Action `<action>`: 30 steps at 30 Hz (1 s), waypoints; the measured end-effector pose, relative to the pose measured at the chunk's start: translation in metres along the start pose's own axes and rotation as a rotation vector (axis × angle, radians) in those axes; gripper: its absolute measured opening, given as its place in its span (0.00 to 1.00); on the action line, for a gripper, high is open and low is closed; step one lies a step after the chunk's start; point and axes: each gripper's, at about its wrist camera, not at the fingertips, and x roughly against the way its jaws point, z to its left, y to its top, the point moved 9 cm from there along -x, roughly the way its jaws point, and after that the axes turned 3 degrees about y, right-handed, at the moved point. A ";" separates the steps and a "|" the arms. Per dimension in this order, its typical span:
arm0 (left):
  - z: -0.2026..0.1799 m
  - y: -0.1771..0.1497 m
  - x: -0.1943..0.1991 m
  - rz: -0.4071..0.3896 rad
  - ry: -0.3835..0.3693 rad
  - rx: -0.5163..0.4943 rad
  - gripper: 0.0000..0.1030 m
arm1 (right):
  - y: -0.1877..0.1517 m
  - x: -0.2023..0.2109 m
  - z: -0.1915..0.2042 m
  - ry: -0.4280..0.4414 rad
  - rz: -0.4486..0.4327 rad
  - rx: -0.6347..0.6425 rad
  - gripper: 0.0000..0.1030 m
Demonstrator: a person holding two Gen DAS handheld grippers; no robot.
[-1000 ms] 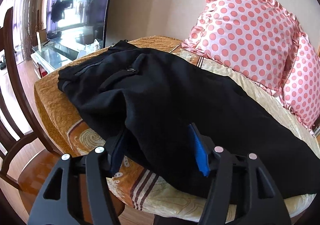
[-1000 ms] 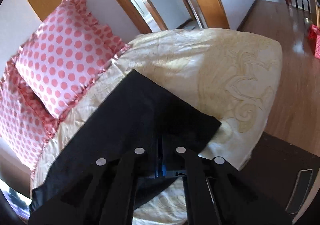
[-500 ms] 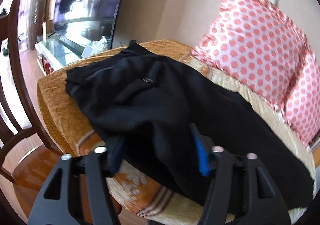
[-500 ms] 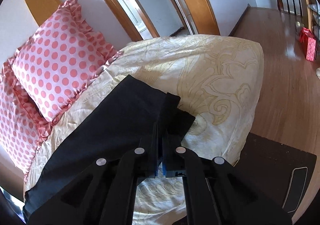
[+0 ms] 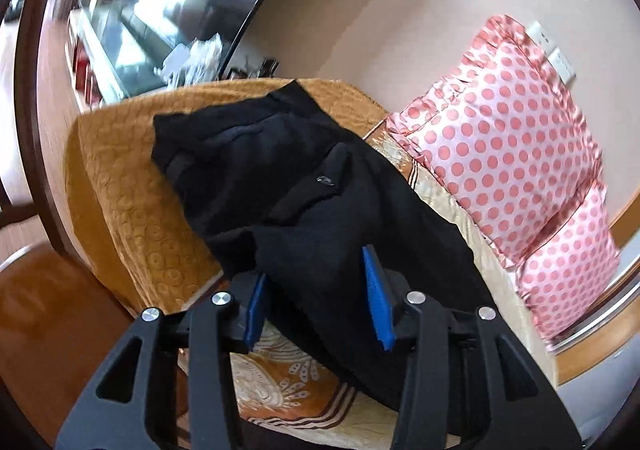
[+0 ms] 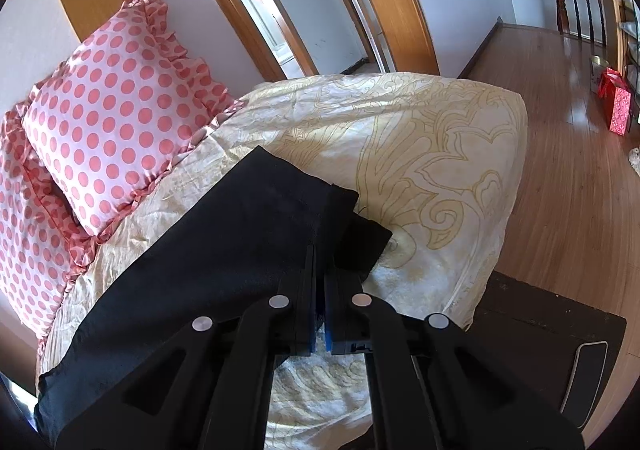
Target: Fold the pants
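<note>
Black pants (image 5: pixel 304 194) lie along a sofa seat, waistband and buttoned pocket at the far left end. My left gripper (image 5: pixel 316 294) is open, its blue-padded fingers on either side of a raised fold of the pants near the seat's front edge. In the right wrist view the leg end of the pants (image 6: pixel 256 234) lies on the cream cover. My right gripper (image 6: pixel 320 282) is shut on the pants' hem, which is lifted and folded back over itself.
Pink polka-dot pillows (image 5: pixel 508 146) (image 6: pixel 116 126) lean on the sofa back. An orange patterned cover (image 5: pixel 120 186) drapes the left end, a cream cover (image 6: pixel 420 154) the right. A dark chair (image 5: pixel 36 314) stands left; a dark low table (image 6: pixel 560 362) and wooden floor (image 6: pixel 568 154) lie right.
My right gripper has pulled the leg hem back toward the waist, doubling it over. My left gripper has closed in on the pants fold, its view swinging left.
</note>
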 end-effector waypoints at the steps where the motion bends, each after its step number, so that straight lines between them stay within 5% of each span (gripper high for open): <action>1: 0.006 0.002 -0.001 -0.004 0.031 0.003 0.45 | 0.000 0.000 0.000 0.000 0.001 0.001 0.02; 8: 0.030 0.014 -0.006 -0.011 0.094 0.057 0.36 | -0.001 0.002 -0.001 -0.009 0.009 0.017 0.02; 9: 0.030 0.013 -0.005 -0.016 0.117 0.034 0.40 | -0.001 0.002 -0.001 -0.009 0.009 0.017 0.02; 10: 0.032 0.013 0.000 -0.028 0.176 0.004 0.63 | 0.001 0.004 -0.001 -0.009 0.010 0.017 0.02; 11: 0.032 0.014 0.004 -0.054 0.240 -0.021 0.70 | 0.005 0.008 -0.001 -0.010 0.003 0.016 0.04; 14: 0.020 0.021 0.028 -0.167 0.298 -0.109 0.76 | 0.016 0.014 -0.004 -0.028 -0.020 0.021 0.15; 18: -0.024 0.013 0.041 -0.230 0.273 -0.258 0.85 | 0.028 0.015 -0.011 -0.028 -0.032 -0.002 0.16; 20: -0.052 0.001 0.040 -0.233 0.227 -0.347 0.86 | 0.033 0.011 -0.014 -0.042 -0.026 -0.006 0.28; 30: -0.157 -0.098 -0.004 -0.053 -0.007 -0.663 0.88 | 0.026 0.001 -0.028 -0.031 0.024 -0.036 0.33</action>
